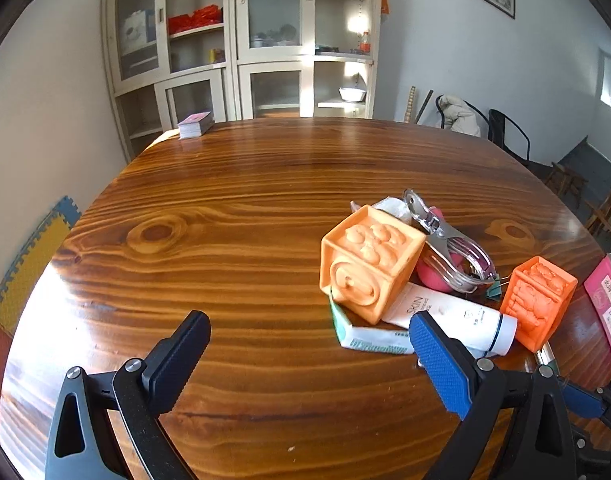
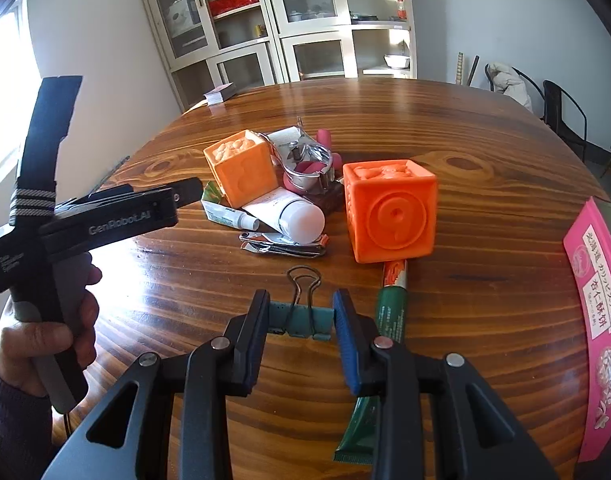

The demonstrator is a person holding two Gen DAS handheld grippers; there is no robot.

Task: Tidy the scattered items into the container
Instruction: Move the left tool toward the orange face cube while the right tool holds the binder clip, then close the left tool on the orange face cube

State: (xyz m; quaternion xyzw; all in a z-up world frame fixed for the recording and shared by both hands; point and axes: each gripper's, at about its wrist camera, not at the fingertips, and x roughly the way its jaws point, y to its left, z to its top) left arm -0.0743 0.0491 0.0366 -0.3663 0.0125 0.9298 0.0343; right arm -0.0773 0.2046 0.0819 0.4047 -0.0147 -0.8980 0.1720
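Observation:
My right gripper (image 2: 301, 300) is shut on a teal binder clip (image 2: 301, 322), held just above the wooden table (image 2: 485, 320), its wire handles pointing away. My left gripper (image 1: 308, 320) is open over bare wood with nothing between its fingers, left of the pile. The pile holds a pale orange cube (image 1: 369, 264), a brighter orange cube (image 2: 391, 210), a white tube (image 2: 293, 212), a large metal clip (image 2: 305, 156) over something pink, a green-and-white box (image 1: 365, 336) and nail clippers (image 2: 285, 244). A green tube (image 2: 389, 312) lies partly under my right fingers.
A pink printed box (image 2: 597, 320) sits at the table's right edge. A deck of cards (image 1: 195, 124) lies at the far left corner. A hand (image 2: 45, 332) holds the left gripper's handle. Cabinets and chairs stand beyond the table.

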